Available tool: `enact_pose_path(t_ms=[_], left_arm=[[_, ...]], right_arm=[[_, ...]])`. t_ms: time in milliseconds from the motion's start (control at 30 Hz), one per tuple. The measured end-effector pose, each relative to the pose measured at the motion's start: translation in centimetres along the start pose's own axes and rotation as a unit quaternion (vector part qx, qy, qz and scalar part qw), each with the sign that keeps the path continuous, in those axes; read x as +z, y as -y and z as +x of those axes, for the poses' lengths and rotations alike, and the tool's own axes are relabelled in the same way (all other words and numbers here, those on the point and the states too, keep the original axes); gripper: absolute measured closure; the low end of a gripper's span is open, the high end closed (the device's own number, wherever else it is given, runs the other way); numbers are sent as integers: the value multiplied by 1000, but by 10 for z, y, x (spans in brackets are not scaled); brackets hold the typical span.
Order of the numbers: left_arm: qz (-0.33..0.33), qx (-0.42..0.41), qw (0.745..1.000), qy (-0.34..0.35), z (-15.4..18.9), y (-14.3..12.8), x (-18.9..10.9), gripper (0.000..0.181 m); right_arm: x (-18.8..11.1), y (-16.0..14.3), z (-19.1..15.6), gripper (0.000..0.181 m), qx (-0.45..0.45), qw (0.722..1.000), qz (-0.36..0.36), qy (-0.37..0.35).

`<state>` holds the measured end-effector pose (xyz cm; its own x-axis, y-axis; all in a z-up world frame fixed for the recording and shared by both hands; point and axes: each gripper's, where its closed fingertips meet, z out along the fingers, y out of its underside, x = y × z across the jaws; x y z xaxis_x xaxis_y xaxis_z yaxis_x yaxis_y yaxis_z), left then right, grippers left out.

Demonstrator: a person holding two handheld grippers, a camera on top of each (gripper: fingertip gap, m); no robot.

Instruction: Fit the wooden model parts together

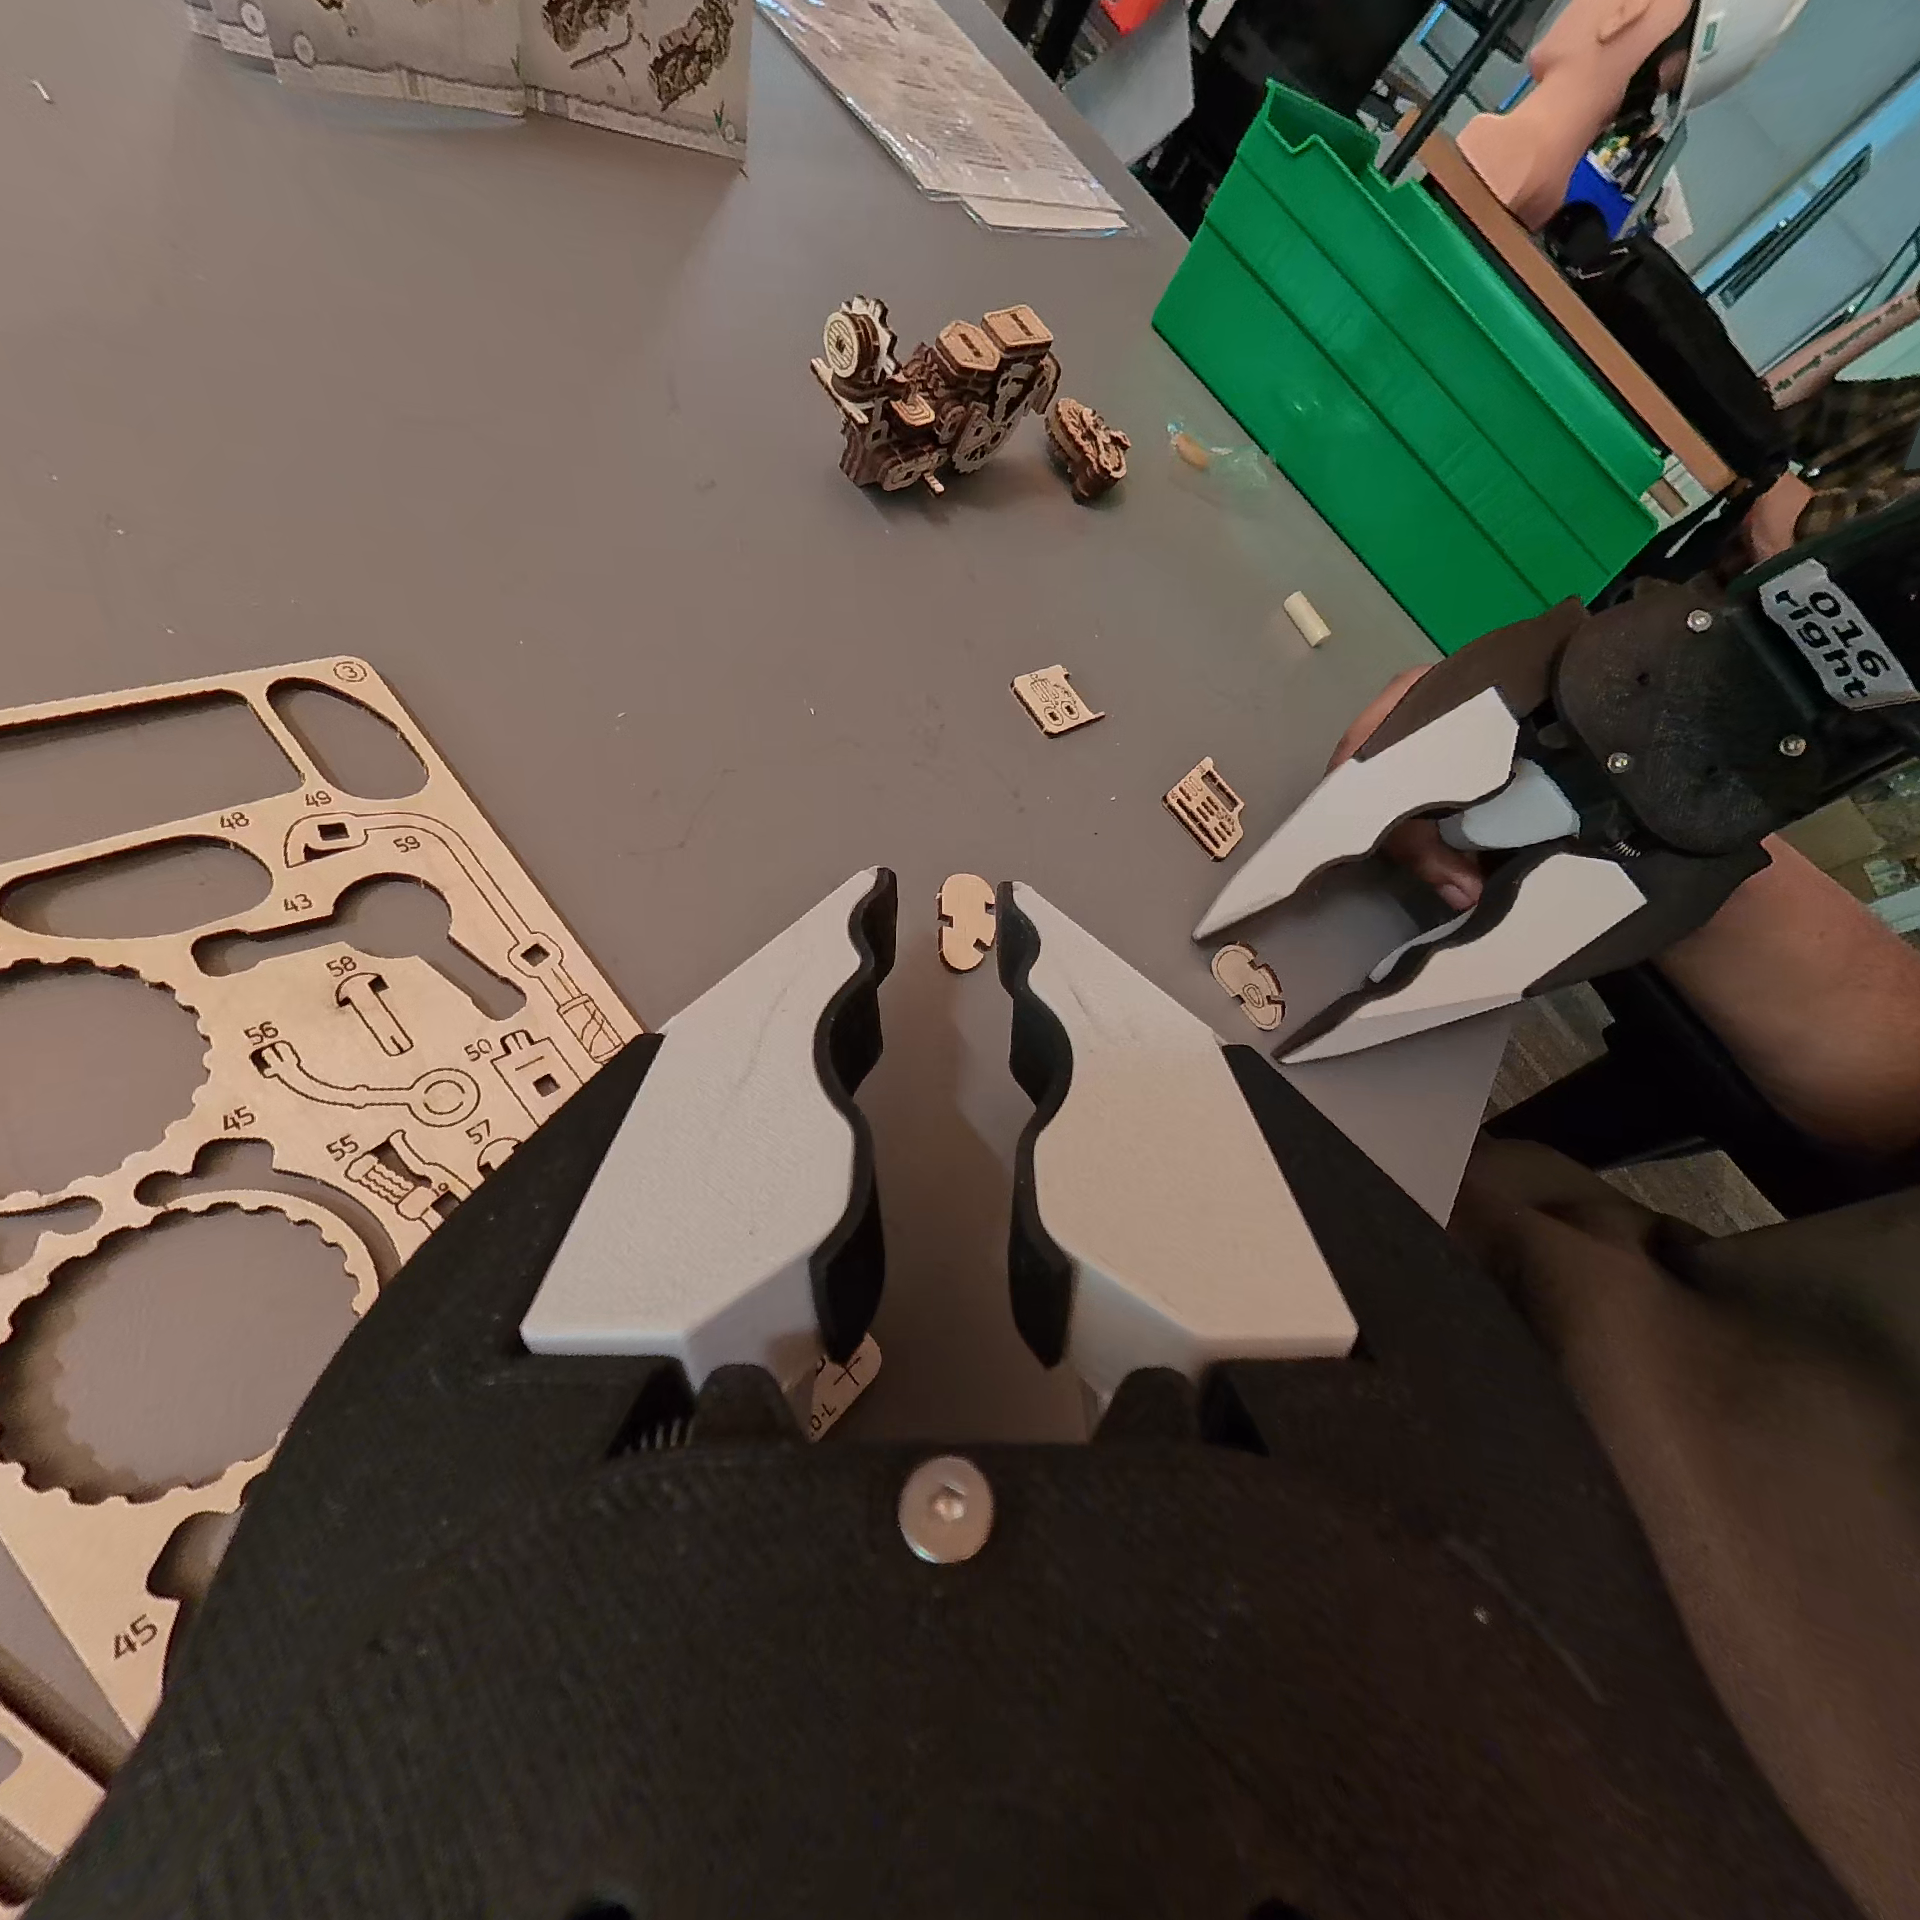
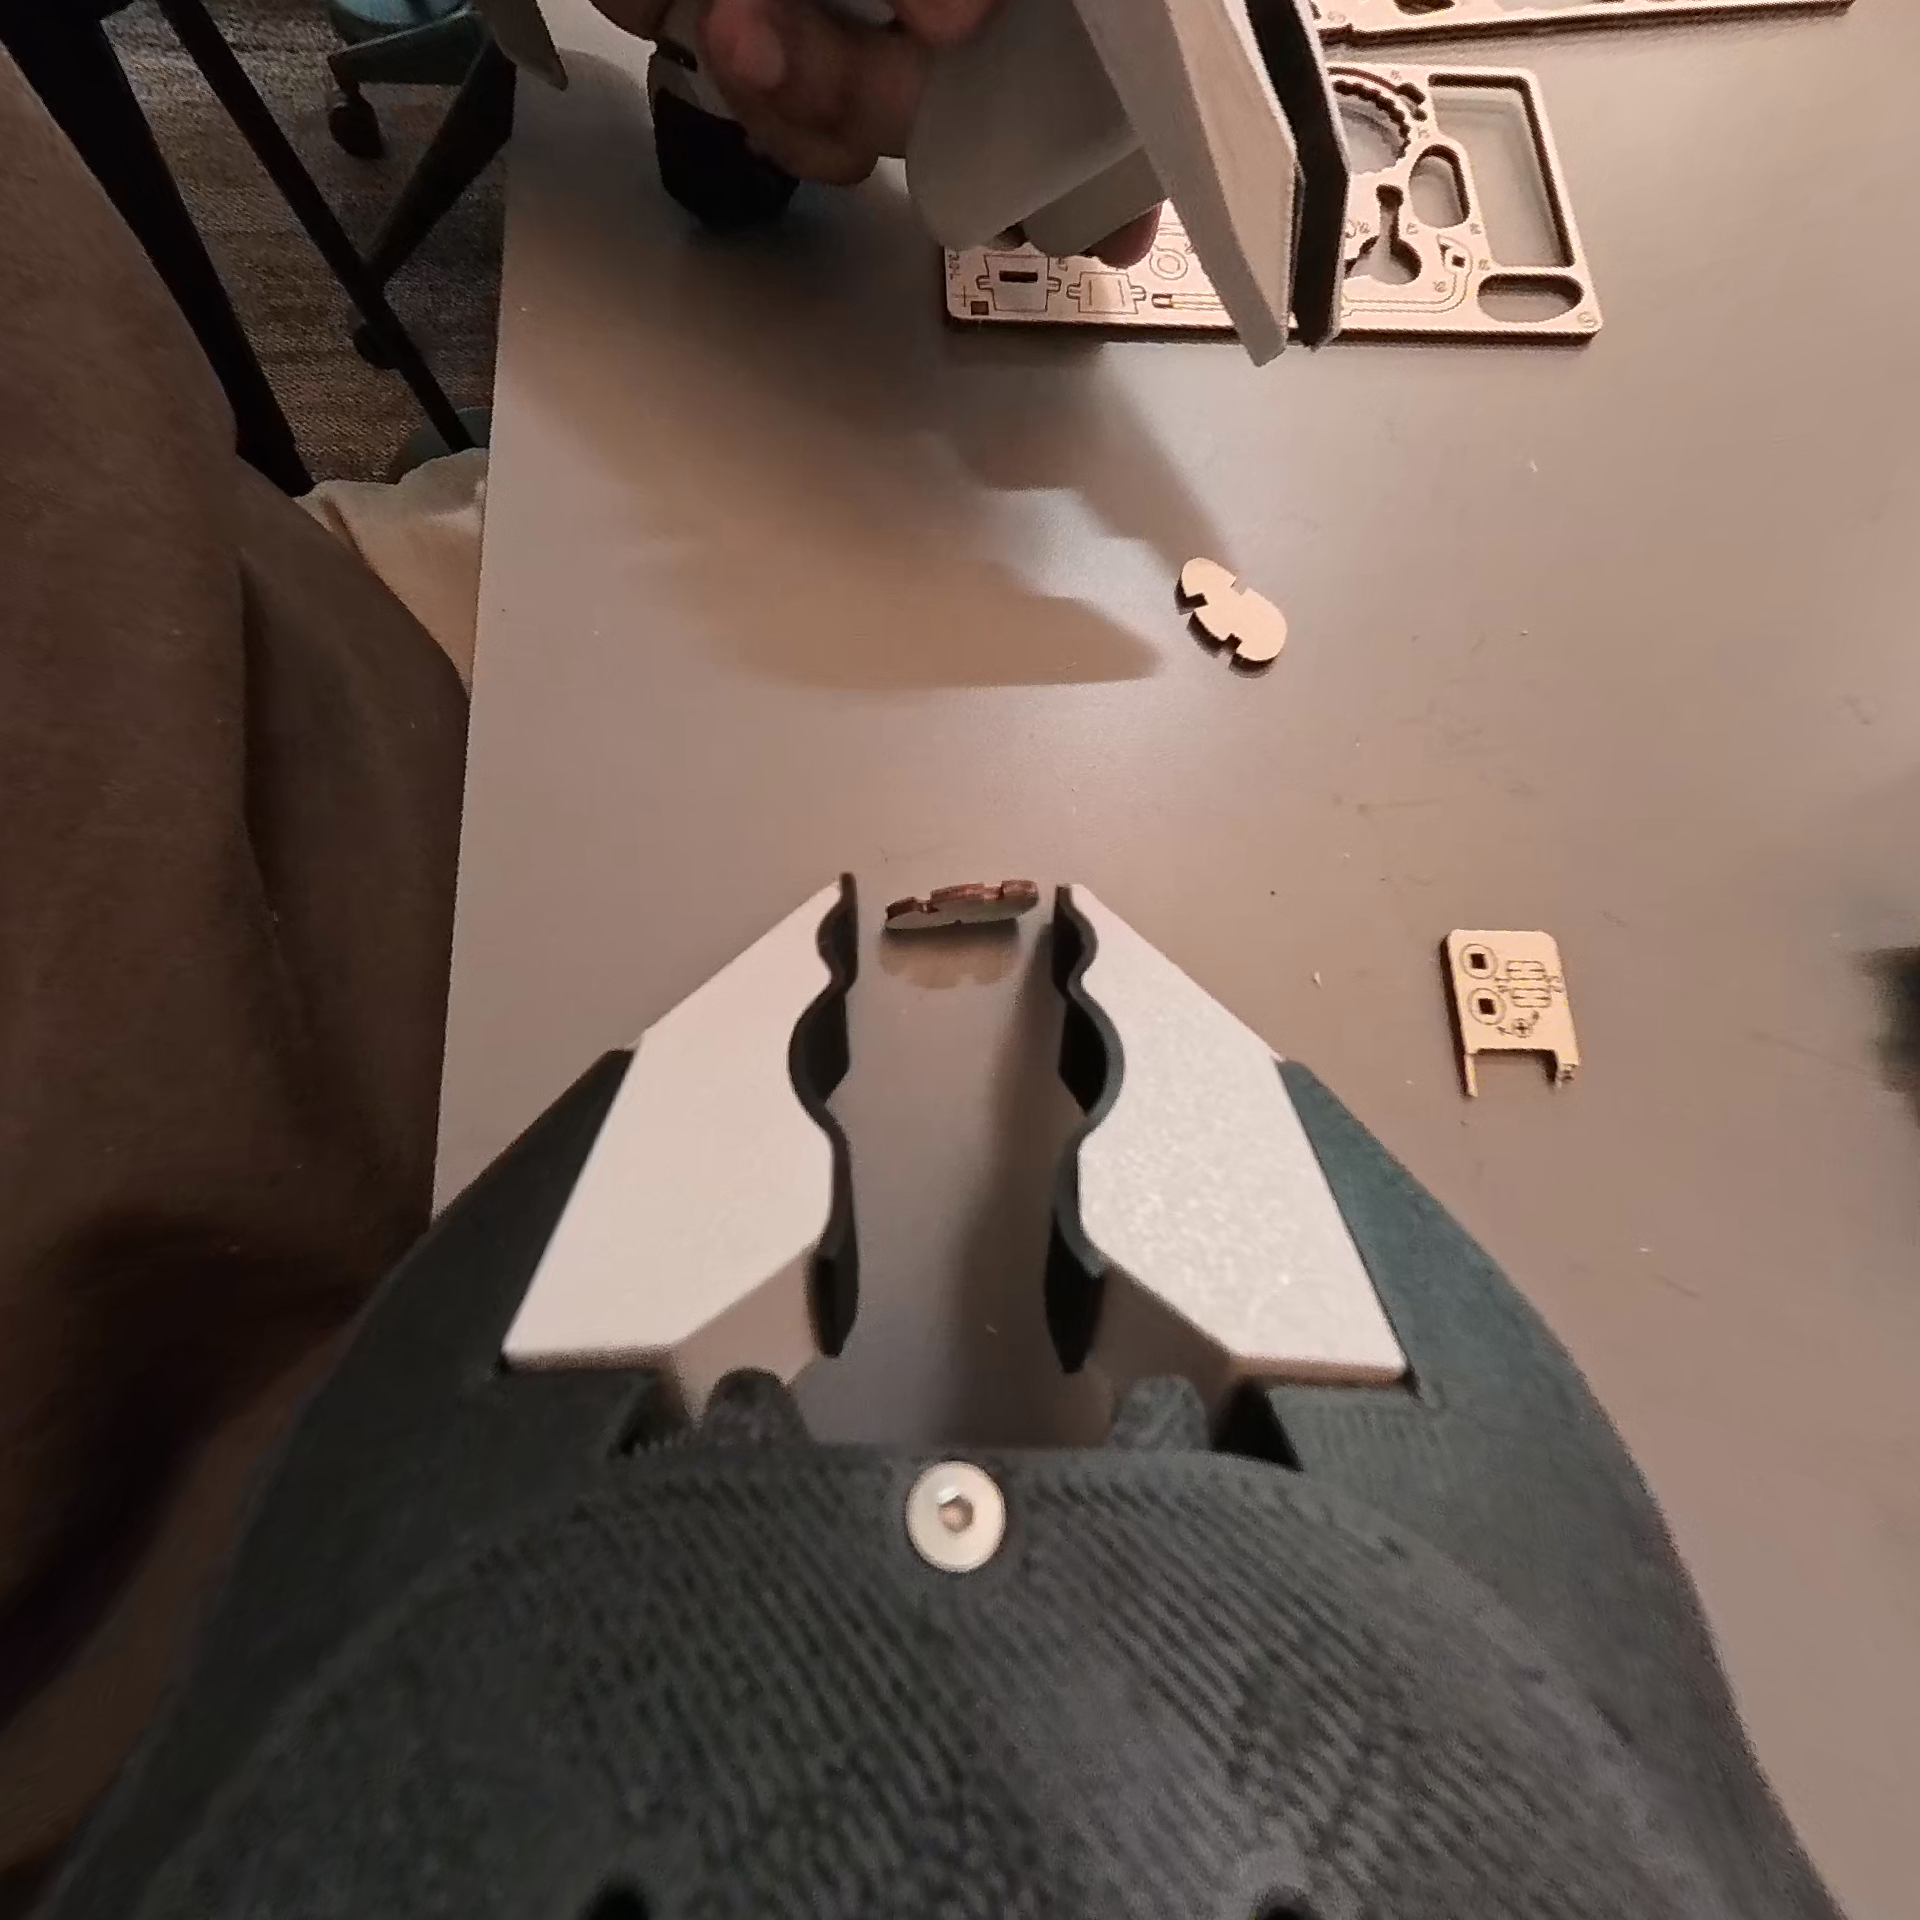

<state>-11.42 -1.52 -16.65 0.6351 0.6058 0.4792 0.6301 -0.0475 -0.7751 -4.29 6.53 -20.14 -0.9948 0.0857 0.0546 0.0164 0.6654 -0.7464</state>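
Our left gripper (image 1: pixel 945 914) hovers with jaws apart around a small oval wooden part (image 1: pixel 964 921) lying flat on the table (image 1: pixel 623 520). Our right gripper (image 2: pixel 951 914), jaws also apart, frames a second oval part (image 2: pixel 961 902) near the table's edge. The half-built model (image 1: pixel 940 410) stands toward the far edge.

Your left view cuts the punched wooden sheet (image 1: pixel 260 1039) off at its left edge — the gripper body hides its lower corner. A dark blur (image 2: pixel 1893 987) (right view's edge) stays unidentifiable.
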Motion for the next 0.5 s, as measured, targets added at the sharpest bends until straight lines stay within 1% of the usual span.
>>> enact_pose_path(t_ms=[100,167,233,300,333,433,500], left_arm=[[-1,3,1000,-1,1,0,0,165],[-2,8,1000,0,1,-1,0,165],[-3,18,1000,4,2,0,-1,165],[-20,22,999,12,5,-2,-2,171],[-24,28,999,15,9,-2,-2,172],[-52,67,995,49,14,-9,6,164],[-80,95,988,87,11,-16,17,159]], right_arm=[[-5,4,1,141,3,1000,14,0],[-12,12,7,138,13,999,41,-10],[-24,23,21,131,22,995,80,-48],[-38,33,42,114,26,986,118,-111],[-45,37,50,111,29,981,135,-139],[-53,46,62,110,44,967,176,-182],[-50,46,64,110,49,965,169,-193]])
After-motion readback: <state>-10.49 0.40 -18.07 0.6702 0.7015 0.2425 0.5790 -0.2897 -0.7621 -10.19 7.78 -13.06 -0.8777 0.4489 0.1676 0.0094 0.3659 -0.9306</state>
